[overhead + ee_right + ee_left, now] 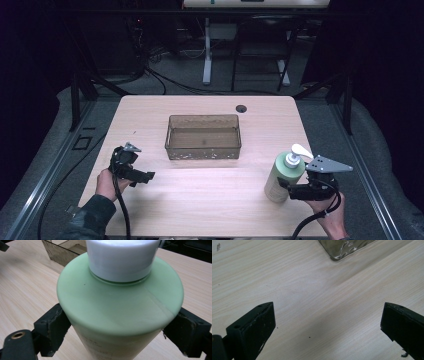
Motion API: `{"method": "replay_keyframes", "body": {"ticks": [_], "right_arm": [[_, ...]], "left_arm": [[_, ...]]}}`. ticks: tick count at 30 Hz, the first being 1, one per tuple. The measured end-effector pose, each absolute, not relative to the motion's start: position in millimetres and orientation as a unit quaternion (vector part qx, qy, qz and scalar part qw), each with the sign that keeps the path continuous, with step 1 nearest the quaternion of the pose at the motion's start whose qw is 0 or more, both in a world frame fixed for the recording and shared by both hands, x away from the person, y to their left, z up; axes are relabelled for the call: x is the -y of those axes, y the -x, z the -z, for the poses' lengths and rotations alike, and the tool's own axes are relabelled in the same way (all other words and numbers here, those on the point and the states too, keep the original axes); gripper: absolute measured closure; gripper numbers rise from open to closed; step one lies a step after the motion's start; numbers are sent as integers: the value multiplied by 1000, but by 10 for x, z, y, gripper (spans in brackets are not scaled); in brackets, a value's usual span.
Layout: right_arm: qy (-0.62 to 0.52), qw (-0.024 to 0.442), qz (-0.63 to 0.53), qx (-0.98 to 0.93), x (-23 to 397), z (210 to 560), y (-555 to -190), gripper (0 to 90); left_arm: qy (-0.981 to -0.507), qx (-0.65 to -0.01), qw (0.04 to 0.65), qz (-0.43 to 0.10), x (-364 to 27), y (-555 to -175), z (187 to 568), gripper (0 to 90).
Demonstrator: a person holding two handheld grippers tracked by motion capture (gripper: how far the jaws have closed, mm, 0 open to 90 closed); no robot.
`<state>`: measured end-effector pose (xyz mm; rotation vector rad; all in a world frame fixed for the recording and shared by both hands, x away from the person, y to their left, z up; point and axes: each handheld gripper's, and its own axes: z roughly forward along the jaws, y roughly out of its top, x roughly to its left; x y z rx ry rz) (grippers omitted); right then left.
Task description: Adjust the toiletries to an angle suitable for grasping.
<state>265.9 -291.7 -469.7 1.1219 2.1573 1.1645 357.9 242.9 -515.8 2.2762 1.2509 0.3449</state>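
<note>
A clear brownish plastic bin (203,136) sits on the middle of the light wooden table (200,200), and everything else is placed from it. To the right of the bin and nearer the person stands a pale green pump bottle (283,177), upright or very nearly so, its base on the table, well apart from the bin's right wall. Its white pump head (298,151) points away from the bin, toward the table's right edge.

The right tongs (290,189) are clamped on the green bottle's body from the side facing the person. In the right gripper view the two black jaws press against the bottle (117,307) on either side, just under its rounded shoulder, with the white collar (122,257) above them and a corner of the bin (63,248) beyond. The person's right hand (330,212) holds the tool from below, and a grey three-cornered plate (327,164) sits on top of it.

The left tongs (145,176) are to the left of the bin and nearer the person, close above the bare table; whether they touch the wood is hard to judge. Their jaws stand wide apart with nothing between them, and the left gripper view shows wood grain with a corner of the bin (344,250) ahead. The left hand (107,182) grips that tool.
</note>
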Motion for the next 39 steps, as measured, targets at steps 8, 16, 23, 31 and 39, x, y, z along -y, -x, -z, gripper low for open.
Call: {"method": "replay_keyframes", "body": {"ticks": [8,16,23,31,39], "right_arm": [[-390,214,-421,-791,2732,4686,-2797,120],[-367,201,-422,-804,2492,4676,-2944,120],[-344,185,-426,-816,2262,4672,-3081,120],[-315,167,-435,-827,1985,4680,-3198,120],[-277,155,-437,-841,1694,4673,-3315,120]], "left_arm": [[-840,-460,260,-125,-2428,-3583,5160,1],[-840,-458,263,-123,-2434,-3582,5156,1],[-839,-458,266,-121,-2435,-3582,5153,1],[-838,-457,270,-125,-2432,-3578,5119,1],[-840,-450,276,-124,-2440,-3578,5100,1]]}}
